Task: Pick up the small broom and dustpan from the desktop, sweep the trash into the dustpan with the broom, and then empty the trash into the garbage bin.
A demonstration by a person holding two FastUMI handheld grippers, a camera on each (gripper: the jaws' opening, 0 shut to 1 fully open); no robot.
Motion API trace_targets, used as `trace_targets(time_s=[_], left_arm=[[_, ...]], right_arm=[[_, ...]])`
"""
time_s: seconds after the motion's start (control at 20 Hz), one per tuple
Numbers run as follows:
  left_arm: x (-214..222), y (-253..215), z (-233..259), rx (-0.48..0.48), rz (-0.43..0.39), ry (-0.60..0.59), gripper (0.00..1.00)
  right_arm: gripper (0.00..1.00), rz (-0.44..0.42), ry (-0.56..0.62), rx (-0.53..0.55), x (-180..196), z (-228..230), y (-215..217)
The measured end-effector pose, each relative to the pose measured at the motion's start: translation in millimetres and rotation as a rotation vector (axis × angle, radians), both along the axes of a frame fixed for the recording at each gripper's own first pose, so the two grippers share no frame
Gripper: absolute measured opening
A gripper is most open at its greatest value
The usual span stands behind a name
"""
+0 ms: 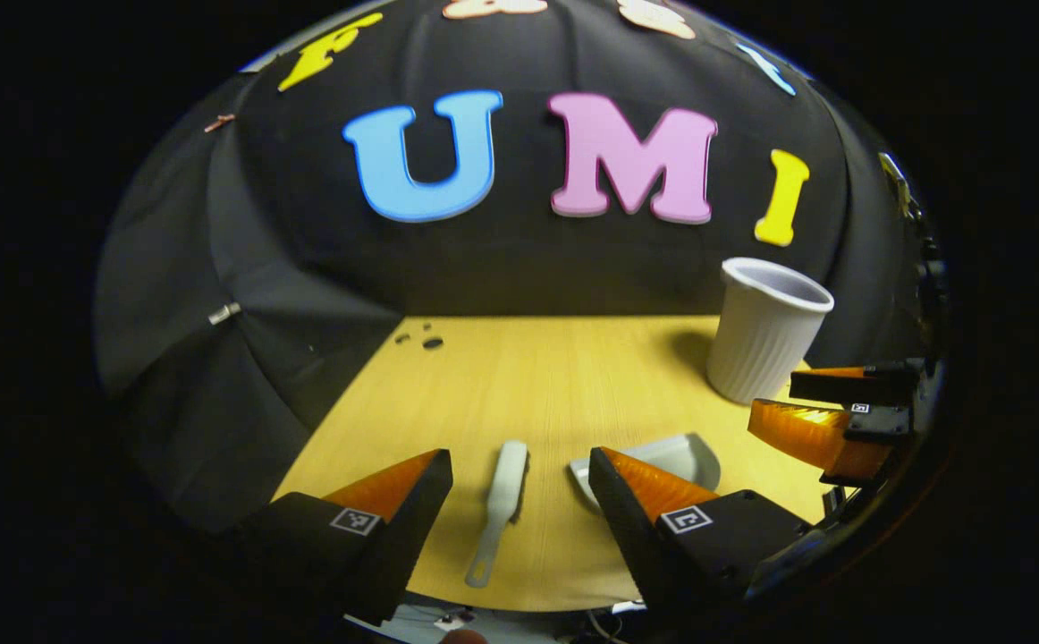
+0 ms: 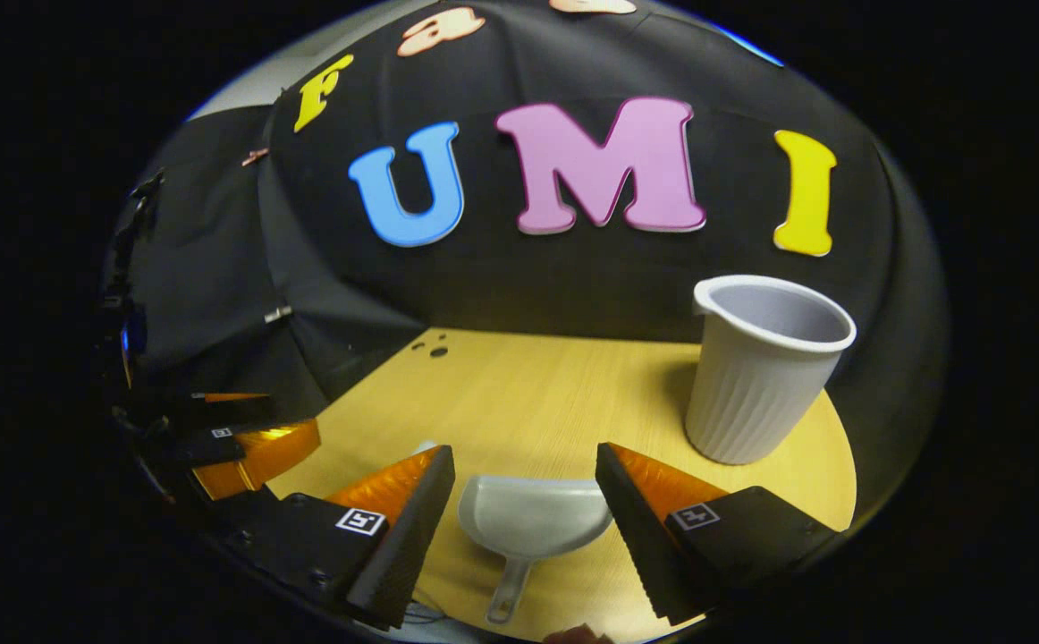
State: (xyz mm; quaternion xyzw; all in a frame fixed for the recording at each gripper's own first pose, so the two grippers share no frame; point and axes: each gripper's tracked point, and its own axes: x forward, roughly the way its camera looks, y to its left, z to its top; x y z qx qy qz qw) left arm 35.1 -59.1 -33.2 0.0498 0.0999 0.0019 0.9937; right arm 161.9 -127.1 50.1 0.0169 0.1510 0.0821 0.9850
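Observation:
A small white broom (image 1: 500,510) lies on the wooden desktop (image 1: 537,376), handle toward me, between the spread fingers of my left gripper (image 1: 519,470), which is open above it. The white dustpan (image 2: 533,519) lies flat with its handle pointing at me, below the open right gripper (image 2: 524,465). In the left gripper view the dustpan (image 1: 685,456) peeks out behind my right-hand finger, and the right gripper (image 1: 828,420) hangs open farther right. Small dark bits of trash (image 1: 426,340) sit at the desk's far left corner. A white ribbed garbage bin (image 2: 765,371) stands at the back right.
Black cloth walls close the desk at the back and left. The left gripper (image 2: 242,438) shows at the left edge of the right gripper view. The desk's near edge runs just under both grippers.

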Motion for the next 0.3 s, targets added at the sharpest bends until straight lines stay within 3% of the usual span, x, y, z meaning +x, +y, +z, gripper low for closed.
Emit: trace_targets(time_s=[0.15,0.3], left_arm=[[-35.7,-0.1,41.1,0.082,0.009,-0.193,0.98],[-83.1,-12.2,59.8,0.054,0.001,-0.276,0.98]], right_arm=[[0.99,-0.047,-0.13,0.02,-22.4,36.5,-11.2],[0.99,-0.049,-0.19,-0.017,-47.4,51.5,-10.4]])
